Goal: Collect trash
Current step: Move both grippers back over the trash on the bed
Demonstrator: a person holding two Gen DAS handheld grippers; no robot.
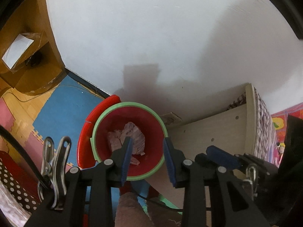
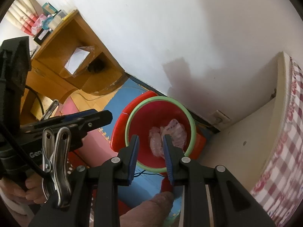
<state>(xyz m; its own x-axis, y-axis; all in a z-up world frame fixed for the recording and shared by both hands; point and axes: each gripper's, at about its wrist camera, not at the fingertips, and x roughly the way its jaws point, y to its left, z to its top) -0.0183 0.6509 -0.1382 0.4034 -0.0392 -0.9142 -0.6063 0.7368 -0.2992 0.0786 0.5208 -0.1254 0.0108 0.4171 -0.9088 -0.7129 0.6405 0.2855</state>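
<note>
Red plastic, ringed by a pale green rim, forms the trash bin point(image 1: 128, 141) over which we are holding both tools; it is standing on blue and pink foam floor mats point(image 1: 62, 102) against the white wall point(image 1: 151, 37), just beside a pale wooden bed frame point(image 1: 217, 130). Crumpled wrappers point(image 1: 130, 138), clear and printed, are lying at the bottom of the bin, and this is where the collected trash is now resting. We are pointing the left gripper point(image 1: 147, 151) steeply down at the bin mouth with its blue pads parted and nothing between them; the wrappers seen in the gap are lying far below. We are holding the right gripper point(image 2: 150, 151) likewise over the bin, its jaws also apart and empty, while the left tool is showing at the left edge of the right wrist view, gripped by a hand point(image 2: 22, 191). We are judging the drop as made and the step in hand as clearing away from the bin. To do this well, we are advising that both tools be lifted straight up before swinging aside, so that neither finger catches the green rim and tips the light bin, and that the jaws be kept parted for the next piece. The red hinged lid point(image 1: 90, 121) is standing open behind the rim.
</note>
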